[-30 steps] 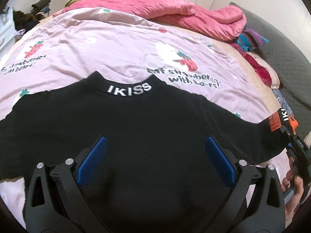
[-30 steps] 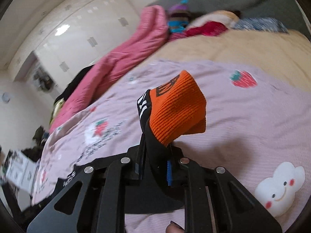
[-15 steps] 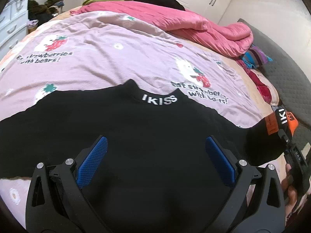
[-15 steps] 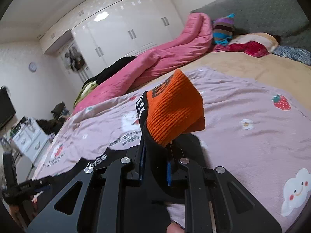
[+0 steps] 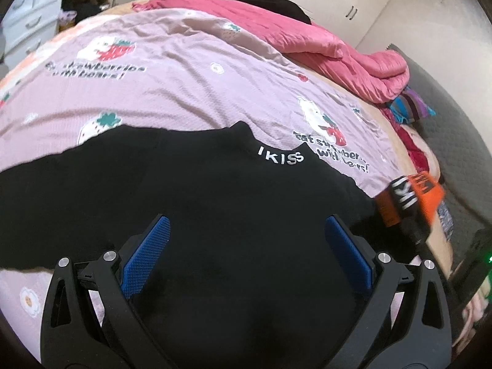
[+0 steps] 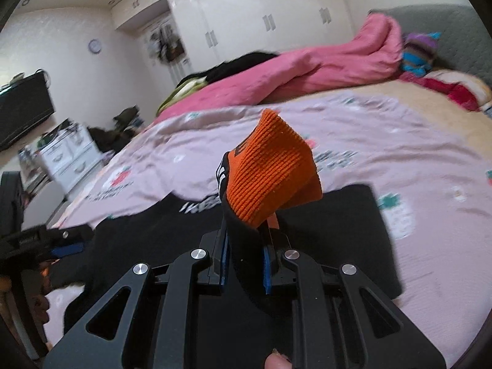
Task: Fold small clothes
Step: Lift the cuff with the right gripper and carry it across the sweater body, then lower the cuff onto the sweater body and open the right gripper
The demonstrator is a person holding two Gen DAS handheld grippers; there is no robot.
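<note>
- The right hand-held gripper [image 6: 245, 269] is clenched on the orange ribbed cuff [image 6: 270, 178] of the black knit sweater [image 5: 215, 203], lifting that sleeve clear, likely to fold it inward.
- The left hand-held gripper [image 5: 246, 255] hangs released above the sweater's body.
- The sweater lies flat on the pink strawberry-print bedspread [image 5: 184, 70], collar pointing away from that gripper, sleeves spanning sideways.

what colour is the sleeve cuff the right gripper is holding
Orange ribbed knit cuff, clearest in the right wrist view.
</note>
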